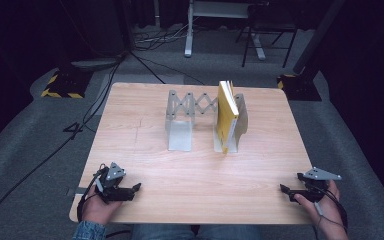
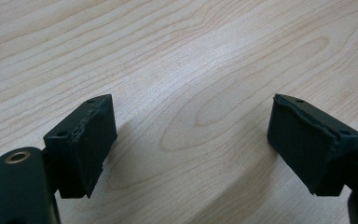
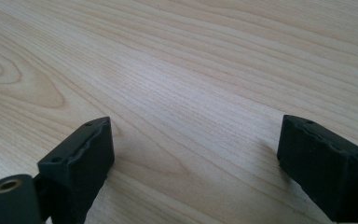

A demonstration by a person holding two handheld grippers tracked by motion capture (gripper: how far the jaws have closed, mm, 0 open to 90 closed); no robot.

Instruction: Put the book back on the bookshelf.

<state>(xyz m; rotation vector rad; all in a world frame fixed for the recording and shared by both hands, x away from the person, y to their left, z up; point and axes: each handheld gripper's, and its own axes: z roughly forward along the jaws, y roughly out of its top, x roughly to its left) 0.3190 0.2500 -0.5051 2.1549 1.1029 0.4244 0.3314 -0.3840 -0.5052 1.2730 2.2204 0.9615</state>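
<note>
High view: fixed above the near edge, facing forward and down, far enough to take in the whole table [image 1: 190,175], the rack [image 1: 205,120] and the floor beyond.
Left gripper view: rides the left gripper [image 2: 191,140], very near, angled down at bare wood.
Right gripper view: same on the right gripper [image 3: 193,163].
Shared: the tabletop (near edge).

A square light-wood table [image 1: 145,150] with visible grain stood at the centre of the frame on a grey carpeted floor [image 1: 25,150]. On its upper middle sat a grey metal expandable book rack [image 1: 180,122] with scissor links, its right end holding an upright yellow book [image 1: 226,112].
</note>
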